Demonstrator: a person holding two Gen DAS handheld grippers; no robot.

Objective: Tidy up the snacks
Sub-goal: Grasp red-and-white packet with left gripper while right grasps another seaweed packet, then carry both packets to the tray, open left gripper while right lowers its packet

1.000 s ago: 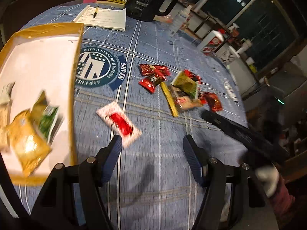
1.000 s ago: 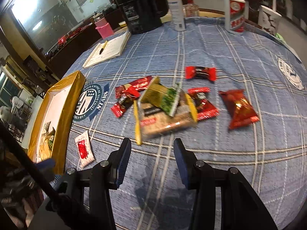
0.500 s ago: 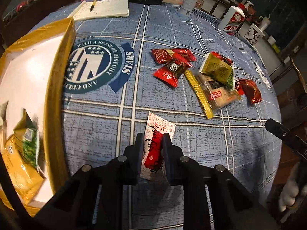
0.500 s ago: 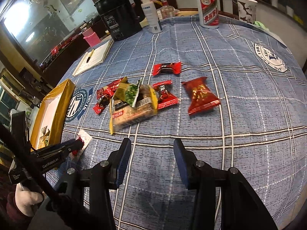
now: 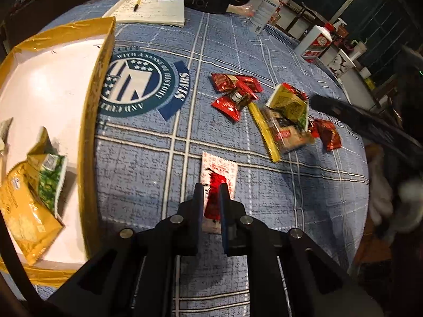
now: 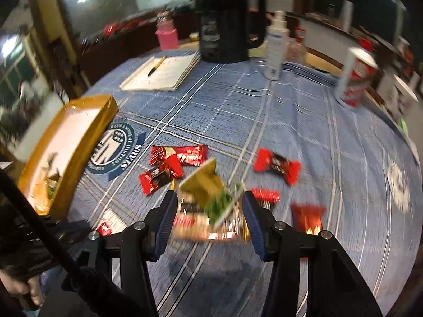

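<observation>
White-and-red sachet point(image 5: 218, 185) on the blue checked worktop point(image 5: 264, 52) just beside the gold-rimmed tray point(image 5: 97, 84), pinched between left gripper point(image 5: 212, 192) jaws, right gripper point(image 6: 207, 206) jaws spread wide around the heaped snack packets point(image 6: 211, 200), kettle point(image 6: 227, 23) and notebook point(image 6: 161, 74) beyond.

A round bench point(image 5: 277, 206) draped in blue plaid cloth carries a gold-rimmed white tray point(image 5: 100, 60), an open notebook point(image 5: 156, 12), a black electric kettle point(image 6: 227, 23), a white spray bottle point(image 6: 275, 50), a red-and-white ceramic bottle point(image 5: 317, 43), and scattered red candy wrappers point(image 5: 235, 95) beside a yellow-edged clear cracker pack point(image 5: 280, 132).
</observation>
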